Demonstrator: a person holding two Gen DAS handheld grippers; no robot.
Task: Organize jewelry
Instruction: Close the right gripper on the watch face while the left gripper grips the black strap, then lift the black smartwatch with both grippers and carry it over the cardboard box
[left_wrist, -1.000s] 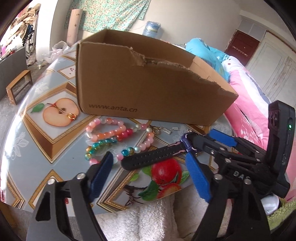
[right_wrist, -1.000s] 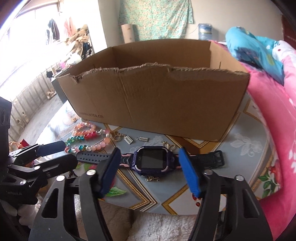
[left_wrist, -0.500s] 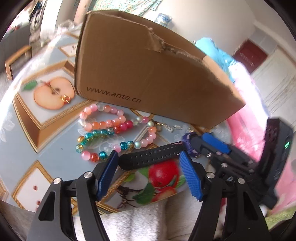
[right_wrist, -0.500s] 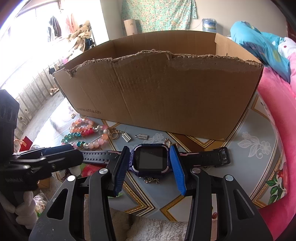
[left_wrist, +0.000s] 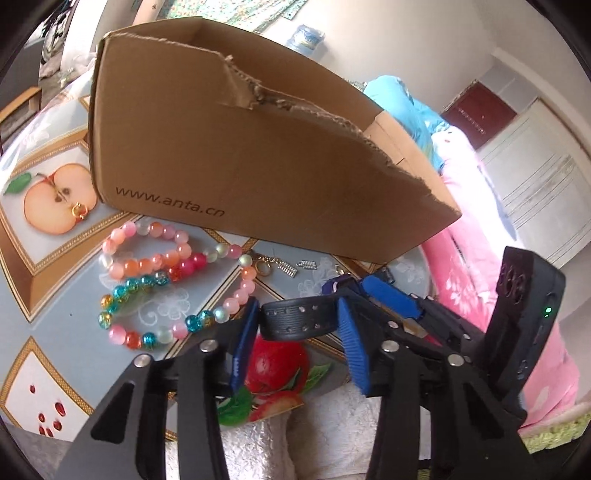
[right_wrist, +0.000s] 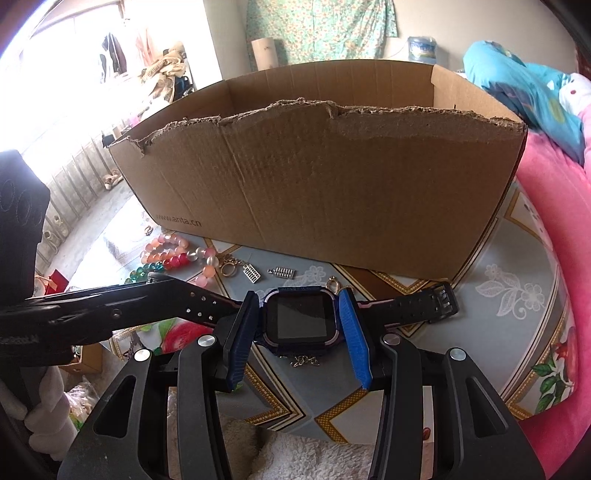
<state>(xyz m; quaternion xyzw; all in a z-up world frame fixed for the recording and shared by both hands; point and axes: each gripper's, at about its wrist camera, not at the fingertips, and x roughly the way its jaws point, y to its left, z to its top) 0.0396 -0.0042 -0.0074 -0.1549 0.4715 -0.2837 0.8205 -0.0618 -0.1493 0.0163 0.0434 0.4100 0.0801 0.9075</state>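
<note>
Between the right gripper (right_wrist: 301, 326)'s blue fingers, clamped by its sides, sits the watch (right_wrist: 300, 322): dark square screen, purple case. The left gripper (left_wrist: 301, 326) has just been closing on its limp black strap, which looks pinched. Light, probably slick; the case holds best. Beyond lie bead bracelets (left_wrist: 162, 284), then the cardboard box (right_wrist: 332, 199)

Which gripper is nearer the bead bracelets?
Left. The left gripper straddles the watch strap right beside the bracelets; the right gripper clamps the watch face, farther along.
</note>
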